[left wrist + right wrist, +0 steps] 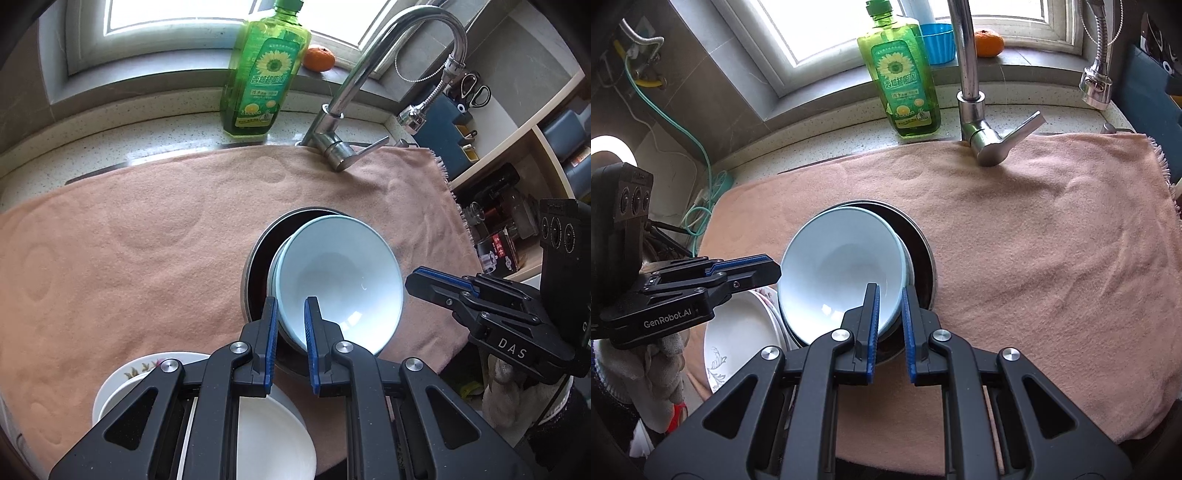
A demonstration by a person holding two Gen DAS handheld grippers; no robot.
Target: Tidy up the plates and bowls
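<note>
Both grippers, left [290,301] and right [889,290], pinch the blue bowl's [340,277] rim, apparently poised to lift it.

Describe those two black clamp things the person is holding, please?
Both the left gripper and right gripper are black angular frames with silver bolts and ridged blue finger pads. One side reads "GenRobot.AI", the other "DAS". Light knitted gloves cover the hands.

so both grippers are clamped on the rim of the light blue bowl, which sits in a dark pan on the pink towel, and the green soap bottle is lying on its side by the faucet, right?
Not quite. The green soap bottle stands upright by the faucet, not on its side; the right wrist view shows it clearly. The rest holds: the left gripper and right gripper each pinch the rim of the light blue bowl, which sits in the dark pan on the pink towel.
</note>
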